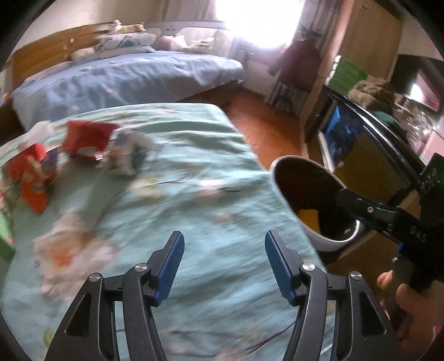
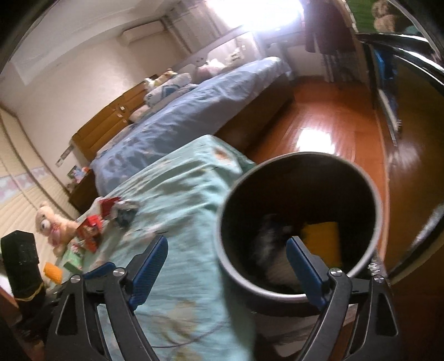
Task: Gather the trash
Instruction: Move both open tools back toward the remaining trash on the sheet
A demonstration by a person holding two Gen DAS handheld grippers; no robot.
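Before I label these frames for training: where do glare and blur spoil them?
Left wrist view: the window is blown out white, and the red wrappers on the green bedspread are motion-smeared. Right wrist view: the same window glares, floor reflects it, and the bin contents are blurred.

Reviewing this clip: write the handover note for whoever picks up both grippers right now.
Left gripper: open, empty, over the green bedspread.
Right gripper: open, empty, at the trash bin beside the bed.
Done: the bin already holds a yellow item and a blurred black-and-white piece.
Left: red wrappers, a crumpled white wrapper and red cartons lie on the bedspread.
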